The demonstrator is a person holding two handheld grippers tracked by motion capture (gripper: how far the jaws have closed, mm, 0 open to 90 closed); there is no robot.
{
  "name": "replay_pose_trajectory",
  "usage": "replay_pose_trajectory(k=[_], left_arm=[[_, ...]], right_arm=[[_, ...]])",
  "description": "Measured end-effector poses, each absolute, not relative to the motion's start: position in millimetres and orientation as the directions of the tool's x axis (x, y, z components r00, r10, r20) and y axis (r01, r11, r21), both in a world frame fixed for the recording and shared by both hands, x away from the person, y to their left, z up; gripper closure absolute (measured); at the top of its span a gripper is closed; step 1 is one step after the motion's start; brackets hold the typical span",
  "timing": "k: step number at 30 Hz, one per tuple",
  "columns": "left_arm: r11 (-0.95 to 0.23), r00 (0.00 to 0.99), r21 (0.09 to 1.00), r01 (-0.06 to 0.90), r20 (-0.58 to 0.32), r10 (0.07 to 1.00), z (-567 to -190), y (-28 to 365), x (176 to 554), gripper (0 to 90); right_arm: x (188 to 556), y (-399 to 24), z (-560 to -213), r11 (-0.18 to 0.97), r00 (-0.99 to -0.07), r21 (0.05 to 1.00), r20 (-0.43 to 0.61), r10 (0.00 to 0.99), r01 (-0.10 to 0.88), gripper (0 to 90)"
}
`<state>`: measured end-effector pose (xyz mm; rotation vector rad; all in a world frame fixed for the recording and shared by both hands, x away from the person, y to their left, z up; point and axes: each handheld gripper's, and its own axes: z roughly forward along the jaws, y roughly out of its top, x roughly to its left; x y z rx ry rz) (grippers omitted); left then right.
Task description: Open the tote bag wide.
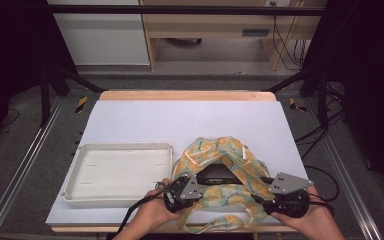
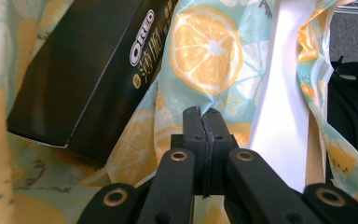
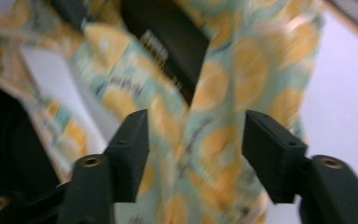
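I've got the L gripper clamped tight on a fold of the lemon-print bag, near edge of table, w/ the black Oreo box lying inside it. R gripper jaws stand apart, bag fabric between but not pinched. White tray sits just left of bag.
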<state>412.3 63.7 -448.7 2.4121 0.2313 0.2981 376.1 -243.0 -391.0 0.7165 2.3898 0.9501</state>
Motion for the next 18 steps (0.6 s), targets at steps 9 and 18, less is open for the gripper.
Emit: replay_pose_trajectory(k=[9,18], left_arm=[[-0.757,0.958,0.648,0.087,0.155,0.242,-444.7,64.1,413.6,90.0],[-0.787,0.967,0.609,0.098,0.128,0.219,-434.3,65.6,415.3,90.0]], right_arm=[[424.9,-221.6,-391.2,0.588,-0.647,0.697,-0.232,0.726,0.410,21.1],[446.7,-201.0,-395.7,0.636,-0.661,0.578,-0.208,0.720,0.511,40.2]])
